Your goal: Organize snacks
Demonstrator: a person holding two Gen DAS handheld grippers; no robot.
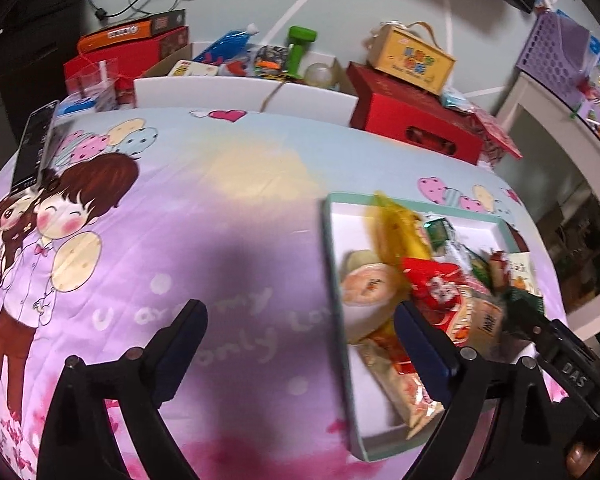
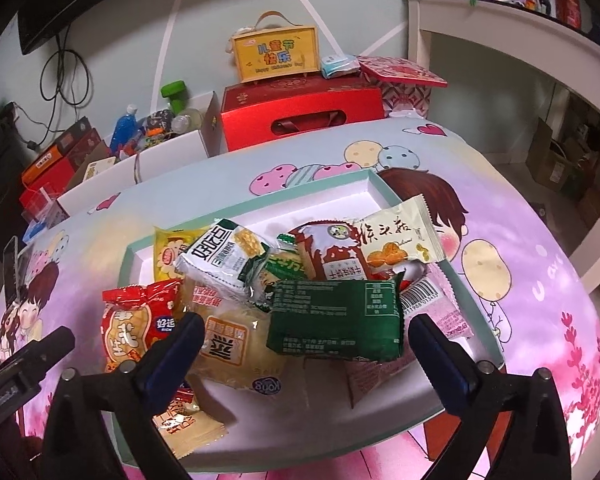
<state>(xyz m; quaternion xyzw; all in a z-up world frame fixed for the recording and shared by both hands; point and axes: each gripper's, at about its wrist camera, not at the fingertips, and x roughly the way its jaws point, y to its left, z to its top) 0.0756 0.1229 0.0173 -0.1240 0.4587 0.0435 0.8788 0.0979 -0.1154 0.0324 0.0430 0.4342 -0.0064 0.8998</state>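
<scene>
Cartoon tablecloth (image 1: 220,216); blurred snacks (image 1: 420,280) fill tray (image 1: 332,264).

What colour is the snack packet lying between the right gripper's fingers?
Dark green packet with white print, clearest in the right wrist view.

Right gripper (image 2: 306,344) hangs over the tray (image 2: 374,188), jaws wide apart, nothing between them. The tray, white inside with a teal rim, lies on a cartoon-print cloth (image 2: 532,280) and holds a heap of snack packets. A green packet (image 2: 336,316) lies on top, nearest the fingers. A red packet (image 2: 136,320) overhangs the left rim. A cream packet (image 2: 400,240) rests at the right rim. Behind the cloth stands a red box (image 2: 300,116) with a yellow case (image 2: 276,54) on it.
</scene>
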